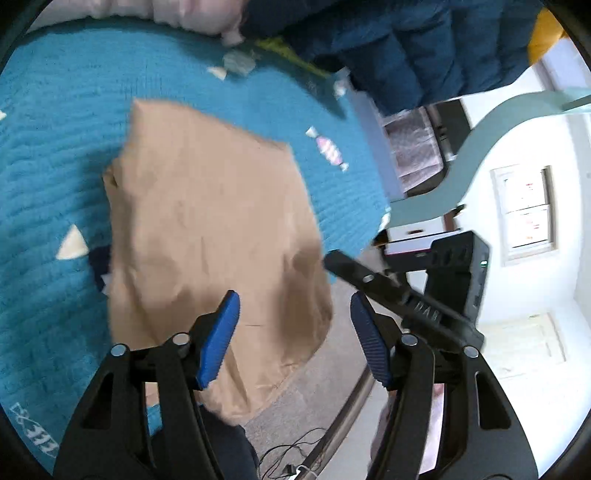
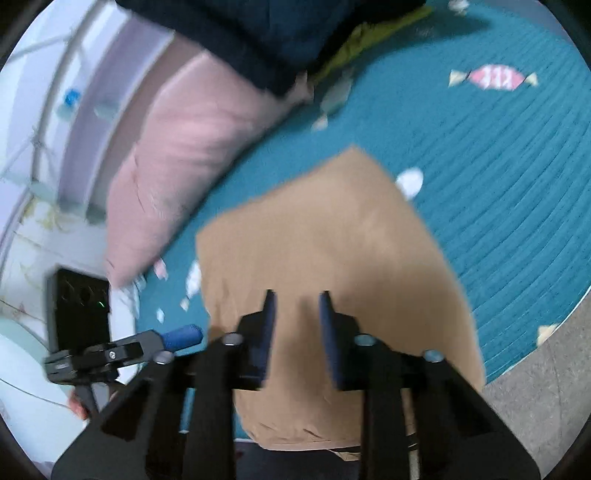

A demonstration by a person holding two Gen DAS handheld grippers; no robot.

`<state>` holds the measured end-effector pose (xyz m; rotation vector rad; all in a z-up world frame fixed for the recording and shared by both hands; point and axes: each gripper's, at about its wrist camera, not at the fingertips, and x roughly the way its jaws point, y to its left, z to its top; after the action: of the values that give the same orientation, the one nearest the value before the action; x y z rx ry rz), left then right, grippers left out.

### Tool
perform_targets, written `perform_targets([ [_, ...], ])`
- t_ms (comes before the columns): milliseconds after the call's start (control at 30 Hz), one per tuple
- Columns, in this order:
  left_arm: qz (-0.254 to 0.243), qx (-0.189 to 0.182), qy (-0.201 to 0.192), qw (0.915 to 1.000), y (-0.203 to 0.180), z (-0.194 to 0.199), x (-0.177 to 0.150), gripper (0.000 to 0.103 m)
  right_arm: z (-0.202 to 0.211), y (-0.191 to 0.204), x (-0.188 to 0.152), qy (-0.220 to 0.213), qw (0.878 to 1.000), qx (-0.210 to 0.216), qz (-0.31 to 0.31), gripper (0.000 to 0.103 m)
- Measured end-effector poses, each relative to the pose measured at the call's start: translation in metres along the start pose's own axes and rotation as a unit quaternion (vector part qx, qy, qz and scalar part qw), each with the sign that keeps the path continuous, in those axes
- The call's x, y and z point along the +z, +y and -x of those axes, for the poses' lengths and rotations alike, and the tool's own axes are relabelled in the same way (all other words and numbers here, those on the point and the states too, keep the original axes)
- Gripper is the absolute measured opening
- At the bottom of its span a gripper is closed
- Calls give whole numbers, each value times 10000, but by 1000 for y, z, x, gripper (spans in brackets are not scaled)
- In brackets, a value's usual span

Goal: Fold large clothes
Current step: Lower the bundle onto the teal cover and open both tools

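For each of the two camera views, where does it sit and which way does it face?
Left wrist: on the left tongs, angled down at the folded tan cloth on the teal ribbed bedspread; right tongs at right.
Right wrist: on the right tongs, looking down over the same cloth; pink pillow and left tongs at left.
Shared: cloth, bedspread, pink candy print.

1. A folded tan garment (image 1: pixel 210 236) lay on a teal bedspread (image 1: pixel 55 147) printed with candy shapes, its near end hanging past the bedspread's edge.
2. The left gripper (image 1: pixel 291 314) hovered above that near end with its blue-padded jaws apart and nothing between them.
3. The right gripper (image 1: pixel 391 291) showed as a black frame just to the right.
4. A dark blue quilted garment (image 1: pixel 406 48) lay at the far side beside a pink pillow (image 1: pixel 192 13).
5. Grey floor (image 1: pixel 314 387) with cables showed below.
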<state>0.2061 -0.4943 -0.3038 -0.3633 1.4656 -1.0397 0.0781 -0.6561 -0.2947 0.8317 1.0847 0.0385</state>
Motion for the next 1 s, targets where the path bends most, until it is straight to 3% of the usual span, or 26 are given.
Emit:
perform_targets([
  [167, 364, 634, 644, 9952, 28, -48, -24, 31, -36, -19, -28, 596, 9958, -579, -394, 6],
  [267, 476, 929, 841, 9910, 51, -52, -48, 2, -30, -35, -46, 691, 9940, -617, -579, 3],
  [433, 720, 821, 902, 9899, 75, -42, -65, 2, -7, -57, -77, 753, 9895, -954, -780, 3],
  [500, 557, 912, 918, 9900, 67, -35, -66, 3, 2, -60, -82, 712, 9892, -932, -881, 3],
  [600, 96, 928, 842, 9921, 46, -22, -59, 3, 22, -47, -75, 455, 9881, -1294, -700, 9],
  [733, -1025, 1115, 432, 9875, -1, 0, -43, 10, 37, -21, -39, 109, 9911, -1278, -343, 9],
  [1000, -1231, 1297, 22, 9839, -32, 5, 7, 11, 4, 43, 44, -85, 9951, -965, 180, 10],
])
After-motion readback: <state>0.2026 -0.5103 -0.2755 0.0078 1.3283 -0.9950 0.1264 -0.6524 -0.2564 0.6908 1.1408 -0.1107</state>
